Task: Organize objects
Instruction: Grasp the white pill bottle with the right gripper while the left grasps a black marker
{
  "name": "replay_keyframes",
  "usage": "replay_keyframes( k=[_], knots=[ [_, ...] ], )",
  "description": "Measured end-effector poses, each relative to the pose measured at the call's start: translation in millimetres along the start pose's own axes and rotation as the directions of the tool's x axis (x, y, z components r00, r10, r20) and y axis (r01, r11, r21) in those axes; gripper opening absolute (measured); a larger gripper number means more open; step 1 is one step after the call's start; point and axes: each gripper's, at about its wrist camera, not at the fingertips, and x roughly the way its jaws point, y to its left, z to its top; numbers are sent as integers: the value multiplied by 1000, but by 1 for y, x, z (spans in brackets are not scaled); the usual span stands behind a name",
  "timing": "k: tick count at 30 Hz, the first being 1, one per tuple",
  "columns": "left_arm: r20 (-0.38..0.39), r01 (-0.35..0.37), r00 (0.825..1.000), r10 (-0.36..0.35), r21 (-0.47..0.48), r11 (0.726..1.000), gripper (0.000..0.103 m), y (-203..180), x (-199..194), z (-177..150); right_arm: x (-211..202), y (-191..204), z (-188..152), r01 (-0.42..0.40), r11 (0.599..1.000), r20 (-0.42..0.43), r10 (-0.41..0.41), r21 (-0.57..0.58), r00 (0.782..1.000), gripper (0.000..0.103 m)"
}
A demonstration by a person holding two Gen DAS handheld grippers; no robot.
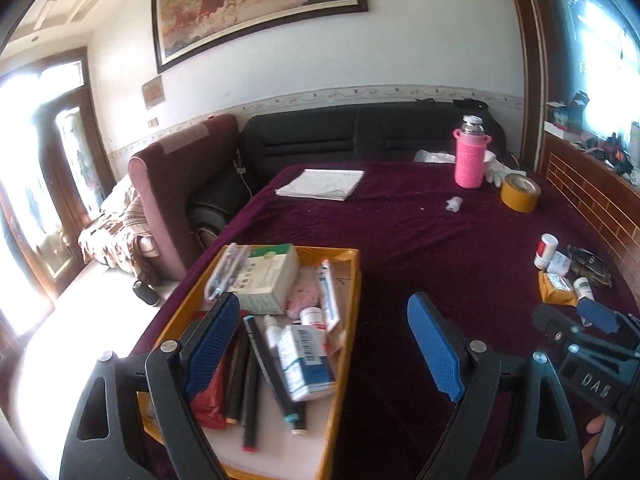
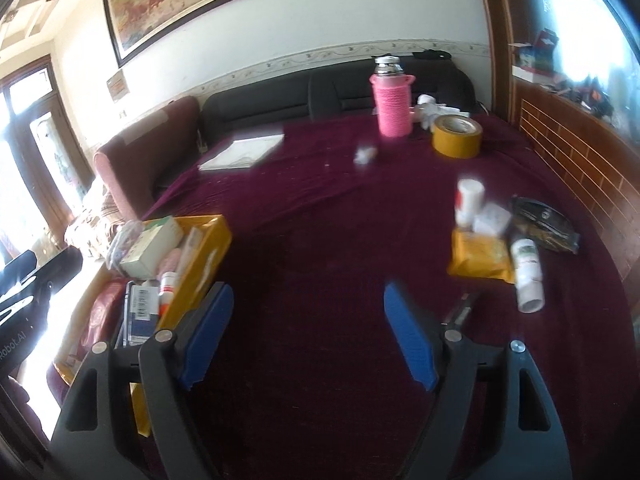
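While tilted downward, both grippers (image 1: 332, 344) (image 2: 308, 334) agape.

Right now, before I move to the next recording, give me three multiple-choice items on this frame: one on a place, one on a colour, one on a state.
1. Where does the tape roll sit?
A. in the yellow box
B. on the tablecloth beside the pink bottle
C. on the sofa

2. What colour is the knitted sleeve on the bottle?
A. pink
B. green
C. black

3. How is the left tool?
A. shut on a pen
B. shut on nothing
C. open, holding nothing

Answers: B, the roll lies on the cloth next to the bottle; A, the sleeve is plainly pink; C, its blue pads stand wide apart over the yellow box with nothing gripped.
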Motion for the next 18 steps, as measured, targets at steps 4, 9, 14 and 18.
replay_keyframes(
  k=[4,9,14,18],
  knots=[
    [-42,31,999,-30,36,999,82,-24,8,-1,-7,-43,2,31,997,6,-32,72,999,80],
    [-102,70,993,-64,58,996,82,-43,23,-5,-14,-99,6,79,982,6,-81,169,997,80],
    [-182,160,972,-151,38,986,82,-55,44,-16,-11,-162,15,90,953,-28,-86,288,996,80],
    [-242,217,947,-210,-1,976,82,-64,60,-29,2,-217,34,123,917,-87,-97,380,991,80]
  ],
)
